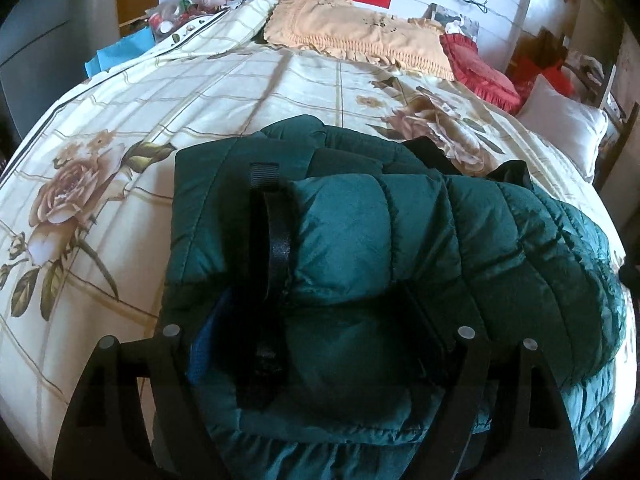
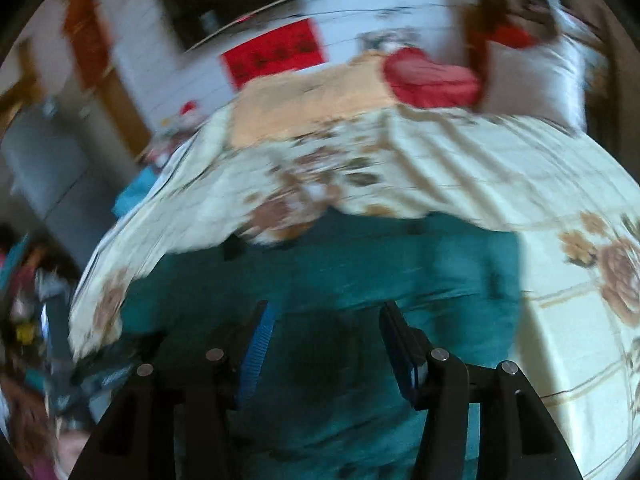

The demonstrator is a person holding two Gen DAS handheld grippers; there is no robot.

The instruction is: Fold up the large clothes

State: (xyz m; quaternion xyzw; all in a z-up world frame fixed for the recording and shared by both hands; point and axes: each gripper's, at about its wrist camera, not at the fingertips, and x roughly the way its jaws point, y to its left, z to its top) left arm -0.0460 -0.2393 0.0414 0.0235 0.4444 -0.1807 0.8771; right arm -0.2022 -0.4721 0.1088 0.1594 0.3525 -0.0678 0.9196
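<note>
Two grippers work one dark green puffer jacket [image 1: 400, 240], bundled near the close edge of the floral bedspread [image 1: 200, 92]. My left gripper [image 1: 320, 320] stands wide over a folded sleeve roll, pads off the cloth; I judge it should press the roll flat so it cannot spring open. My right gripper [image 2: 326, 340], its view blurred, hangs with jaws apart over the jacket's right part, holding nothing. It should take the loose hem low and fold inward.
</note>
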